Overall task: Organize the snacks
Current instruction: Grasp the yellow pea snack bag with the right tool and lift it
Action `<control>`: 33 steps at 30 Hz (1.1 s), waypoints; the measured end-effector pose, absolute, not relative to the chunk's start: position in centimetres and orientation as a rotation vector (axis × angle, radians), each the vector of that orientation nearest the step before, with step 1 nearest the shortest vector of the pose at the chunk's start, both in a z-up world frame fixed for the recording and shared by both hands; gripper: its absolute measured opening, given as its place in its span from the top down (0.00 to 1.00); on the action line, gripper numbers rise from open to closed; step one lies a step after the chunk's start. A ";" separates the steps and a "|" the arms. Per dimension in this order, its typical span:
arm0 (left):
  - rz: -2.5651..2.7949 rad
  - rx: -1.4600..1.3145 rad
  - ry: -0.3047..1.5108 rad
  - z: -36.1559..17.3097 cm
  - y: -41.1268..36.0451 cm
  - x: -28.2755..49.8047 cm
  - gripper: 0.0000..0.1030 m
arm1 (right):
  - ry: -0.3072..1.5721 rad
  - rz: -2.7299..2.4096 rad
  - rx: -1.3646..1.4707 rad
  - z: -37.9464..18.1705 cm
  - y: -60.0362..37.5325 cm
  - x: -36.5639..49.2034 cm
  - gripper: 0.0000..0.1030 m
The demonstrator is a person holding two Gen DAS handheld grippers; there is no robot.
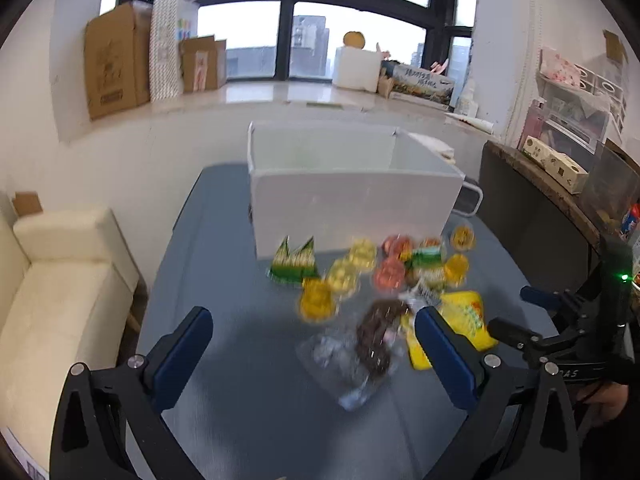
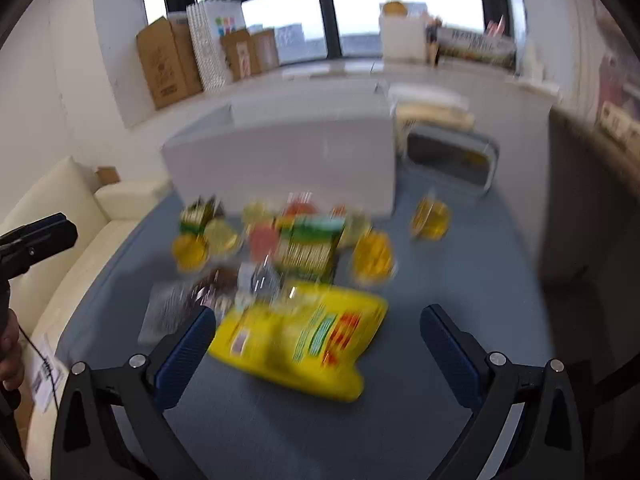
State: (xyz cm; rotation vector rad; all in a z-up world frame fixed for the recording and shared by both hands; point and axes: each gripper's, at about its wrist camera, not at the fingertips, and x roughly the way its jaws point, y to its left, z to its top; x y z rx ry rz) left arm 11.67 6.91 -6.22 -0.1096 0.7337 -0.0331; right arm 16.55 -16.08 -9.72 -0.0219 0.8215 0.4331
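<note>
Ahead of both claws, a blue-grey tabletop (image 1: 224, 264), with a cream sofa (image 1: 60, 280) off to the left claw's left. Farther forward, beyond the snacks, a large white open box (image 1: 352, 208), upright on the tabletop; to its right, a grey-rimmed tray (image 2: 452, 156). Between box and claws, a loose heap of snacks, blurred in both views. Directly between the right claw's (image 2: 318, 336) blue fingers (image 2: 184, 356), a big yellow bag (image 2: 304, 340), flat on the tabletop, near the left finger but apparently not gripped. Right claw spread wide, holding nothing. Left claw (image 1: 314, 344) likewise spread wide and empty, with a dark brown packet in clear wrapping (image 1: 376, 340) lying just ahead between its fingers, nearer the right one. Beyond that, green triangular packets (image 1: 294, 262) close to the box front. Around them, small round jelly cups, yellow (image 1: 318, 302) and pink-red (image 1: 390, 274), clustered together. One yellow cup (image 2: 430, 214) apart, to the right claw's forward right. At the left view's right edge, the other claw's dark frame with a green light.
</note>
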 end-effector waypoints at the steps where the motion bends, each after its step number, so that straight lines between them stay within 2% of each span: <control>1: -0.035 -0.115 0.741 -6.5 7.1 11.5 0.00 | 0.830 0.440 -0.031 -10.2 -15.8 16.4 0.00; 16: -0.064 -0.107 0.765 -7.6 6.3 11.0 0.00 | 0.962 0.460 0.104 -14.5 -16.8 18.3 0.00; 18: -0.066 -0.101 0.770 -7.8 6.1 11.1 0.00 | 0.943 0.443 0.052 -14.5 -16.1 18.2 0.00; 19: -0.071 -0.102 0.775 -8.0 5.9 11.2 0.00 | 0.944 0.436 0.025 -14.6 -15.7 18.3 0.03; 20: -0.073 -0.103 0.779 -8.1 5.8 11.3 0.00 | 0.937 0.421 -0.013 -14.7 -15.2 18.3 0.13; 22: -0.076 -0.103 0.784 -8.4 5.8 11.4 0.00 | 0.912 0.424 -0.069 -14.6 -14.3 18.1 0.25; 24: -0.076 -0.098 0.792 -8.7 5.6 11.6 0.00 | 0.905 0.437 -0.043 -14.5 -14.4 17.9 0.31; 26: -0.076 -0.099 0.800 -9.1 5.6 11.8 0.00 | 0.899 0.457 0.020 -14.3 -15.3 17.9 0.52; 29: -0.078 -0.096 0.817 -9.9 5.3 12.2 0.00 | 0.917 0.488 0.082 -14.2 -16.5 17.8 0.64; 33: -0.088 -0.090 0.827 -10.4 4.9 12.5 0.00 | 0.894 0.504 0.104 -13.0 -17.3 17.0 0.70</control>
